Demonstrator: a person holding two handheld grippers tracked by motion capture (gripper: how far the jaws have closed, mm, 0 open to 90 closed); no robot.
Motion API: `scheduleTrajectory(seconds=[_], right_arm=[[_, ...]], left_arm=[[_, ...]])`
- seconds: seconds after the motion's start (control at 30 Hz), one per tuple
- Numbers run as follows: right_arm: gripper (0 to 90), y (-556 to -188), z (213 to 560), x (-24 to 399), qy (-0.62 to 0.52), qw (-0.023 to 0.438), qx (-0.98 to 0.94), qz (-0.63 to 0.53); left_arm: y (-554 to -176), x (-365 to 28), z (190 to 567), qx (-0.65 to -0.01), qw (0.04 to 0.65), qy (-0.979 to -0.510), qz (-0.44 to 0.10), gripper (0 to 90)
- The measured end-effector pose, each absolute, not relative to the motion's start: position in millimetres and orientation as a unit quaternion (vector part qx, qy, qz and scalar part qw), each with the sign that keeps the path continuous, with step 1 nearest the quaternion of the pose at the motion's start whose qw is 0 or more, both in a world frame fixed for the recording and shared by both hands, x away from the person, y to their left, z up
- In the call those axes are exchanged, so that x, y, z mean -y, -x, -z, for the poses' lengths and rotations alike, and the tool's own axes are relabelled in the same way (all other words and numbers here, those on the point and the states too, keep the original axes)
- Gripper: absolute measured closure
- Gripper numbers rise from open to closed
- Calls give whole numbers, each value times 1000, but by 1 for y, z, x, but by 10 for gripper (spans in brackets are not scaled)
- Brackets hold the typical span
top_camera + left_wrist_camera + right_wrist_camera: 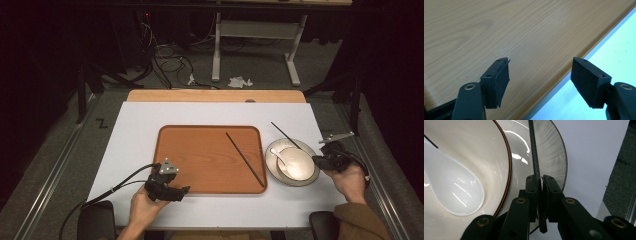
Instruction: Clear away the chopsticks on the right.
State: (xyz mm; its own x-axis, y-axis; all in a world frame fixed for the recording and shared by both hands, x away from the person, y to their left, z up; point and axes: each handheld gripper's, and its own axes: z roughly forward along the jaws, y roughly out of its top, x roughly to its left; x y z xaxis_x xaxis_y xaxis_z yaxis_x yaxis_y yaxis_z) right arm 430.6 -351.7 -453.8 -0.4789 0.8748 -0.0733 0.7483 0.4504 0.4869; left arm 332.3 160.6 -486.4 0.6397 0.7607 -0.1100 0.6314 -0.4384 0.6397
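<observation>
Jaws first: your left gripper (540, 82) has its jaws spread wide with nothing between them, and your right gripper (541, 185) has its jaws clamped on a black chopstick (534, 152)

Left side. In the high view your left gripper (169, 186) sits at the near left corner of the wooden tray (200, 155), held in your left hand (141, 207). In the left gripper view one pad hangs over the wood of the tray (499, 30); the other hangs over the white surface (614, 55) just past the tray's rim. Neither pad can be confirmed as touching anything.

Right side. Your right hand (348, 181) holds the right gripper (320, 161) at the right edge of the plate (272, 150). A bowl (302, 162) stands on that plate, and a white spoon (278, 155) lies in the bowl. In the right gripper view the held chopstick runs away from the jaws across the plate (551, 152), beside the bowl (474, 147); the spoon (456, 192) rests with its scoop inside the bowl. In the high view that chopstick (286, 135) extends beyond the plate's far rim over the white surface (140, 125).

A second chopstick (245, 159) lies loose and slantwise on the right half of the tray, well apart from both grippers
</observation>
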Motion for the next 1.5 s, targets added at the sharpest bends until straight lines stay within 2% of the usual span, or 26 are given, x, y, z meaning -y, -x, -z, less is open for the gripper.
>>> scheduleTrajectory(seconds=[0.47,1.07,1.5], right_arm=[[863,-430,452,352,-481,172,-834,-208],[865,-419,424,346,-462,204,-819,-273],[864,-406,399,320,-427,207,-823,-312]], left_arm=[[-332,-161,487,-411,329,-845,-98,309],[-332,-161,486,-411,328,-845,-98,309],[-332,-161,486,-411,328,-845,-99,309]])
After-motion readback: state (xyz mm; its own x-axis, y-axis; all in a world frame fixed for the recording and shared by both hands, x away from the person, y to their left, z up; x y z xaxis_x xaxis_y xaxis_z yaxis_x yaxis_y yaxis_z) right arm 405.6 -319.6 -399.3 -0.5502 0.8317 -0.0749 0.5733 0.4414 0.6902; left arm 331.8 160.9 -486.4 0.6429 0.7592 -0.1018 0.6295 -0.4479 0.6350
